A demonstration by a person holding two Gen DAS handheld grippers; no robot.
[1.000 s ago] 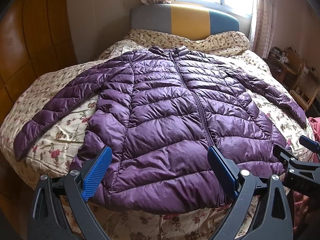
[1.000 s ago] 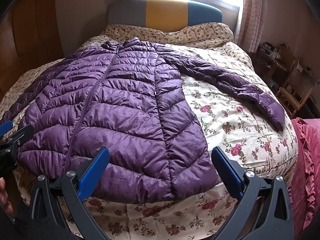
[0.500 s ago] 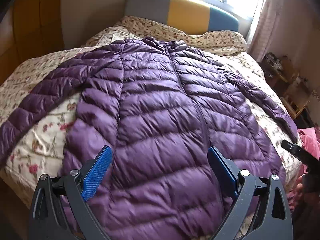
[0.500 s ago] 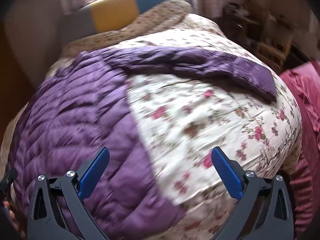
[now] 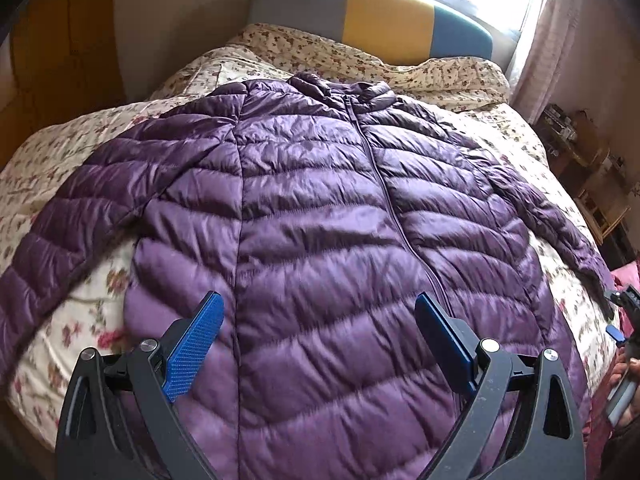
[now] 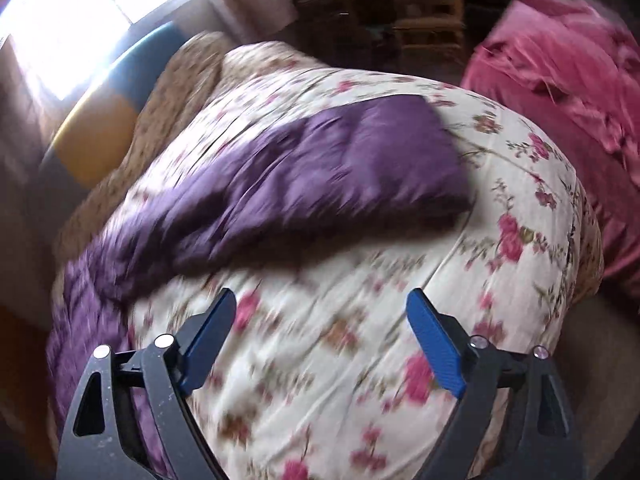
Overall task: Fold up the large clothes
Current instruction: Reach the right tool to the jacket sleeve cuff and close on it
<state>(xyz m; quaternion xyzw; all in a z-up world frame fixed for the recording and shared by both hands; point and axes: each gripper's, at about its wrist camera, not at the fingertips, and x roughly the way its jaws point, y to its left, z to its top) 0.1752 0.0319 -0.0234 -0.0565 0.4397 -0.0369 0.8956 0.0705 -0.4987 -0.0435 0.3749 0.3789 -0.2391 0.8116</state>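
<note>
A purple quilted puffer jacket lies flat, front up and zipped, on a floral bedspread, both sleeves spread out. My left gripper is open and empty, hovering over the jacket's lower front near the hem. My right gripper is open and empty above the bedspread, just short of the jacket's right sleeve and its cuff. The right wrist view is blurred. The right gripper's tip also shows at the right edge of the left wrist view.
A grey, yellow and blue headboard and a bright window stand behind the bed. Pink fabric lies off the bed's right side. Wooden furniture stands at the right. A wooden wardrobe is at the left.
My right gripper has swung right and forward, from the jacket's hem to the right sleeve's cuff. My left gripper has moved forward over the jacket's lower front. Both stay open.
</note>
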